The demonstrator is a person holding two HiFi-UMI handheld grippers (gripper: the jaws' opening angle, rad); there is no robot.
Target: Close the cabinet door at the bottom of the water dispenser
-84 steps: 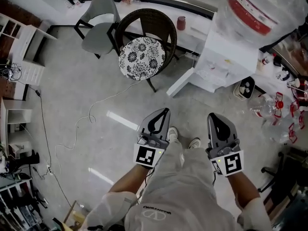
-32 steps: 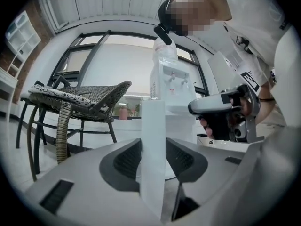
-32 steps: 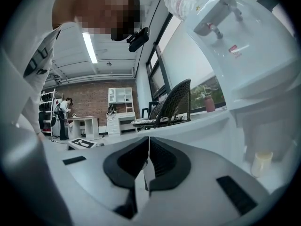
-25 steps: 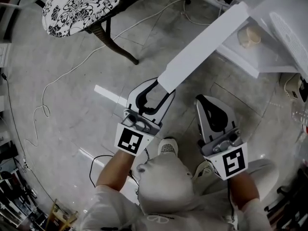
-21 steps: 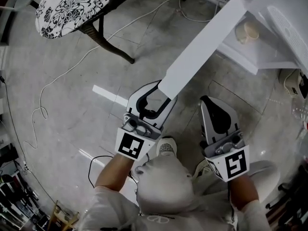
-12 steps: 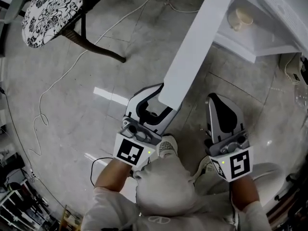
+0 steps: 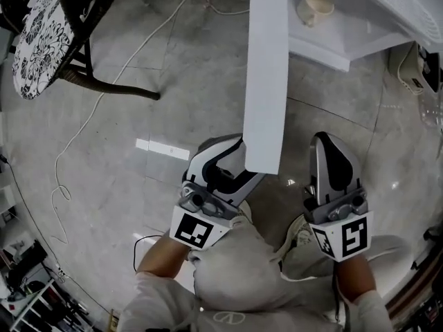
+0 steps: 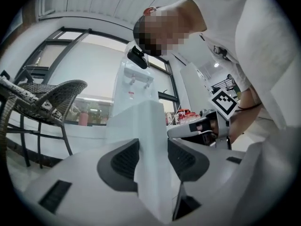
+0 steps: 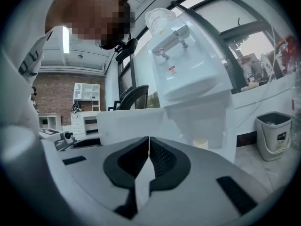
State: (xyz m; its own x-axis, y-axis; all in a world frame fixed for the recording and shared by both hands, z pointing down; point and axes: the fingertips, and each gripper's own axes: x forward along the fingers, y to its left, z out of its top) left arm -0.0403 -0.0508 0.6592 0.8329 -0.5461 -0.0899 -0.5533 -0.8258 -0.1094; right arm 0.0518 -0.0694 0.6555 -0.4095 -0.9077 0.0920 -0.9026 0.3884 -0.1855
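The white cabinet door (image 7: pixel 266 75) stands open, hinged at the foot of the water dispenser (image 9: pixel 188 65), its free edge towards me. My left gripper (image 7: pixel 242 145) straddles that free edge. In the left gripper view the door (image 8: pixel 146 140) fills the gap between the pads, and the jaws are opening around it with a thin gap at the right pad. To the door's right my right gripper (image 7: pixel 331 140) is shut and holds nothing; its pads meet (image 9: pixel 148 161). A cream cup (image 7: pixel 311 7) sits in the open cabinet (image 7: pixel 325 47).
A wicker chair with a patterned cushion (image 7: pixel 38 43) stands at the upper left, and a white cable (image 7: pixel 90 116) trails over the grey floor. A grey waste bin (image 9: pixel 275 133) stands to the dispenser's right. My knees and shoes are just below the grippers.
The door has swung from a slant to pointing straight at me, with the left gripper staying on its free edge. Both grippers shifted right and the right one came lower in the view.
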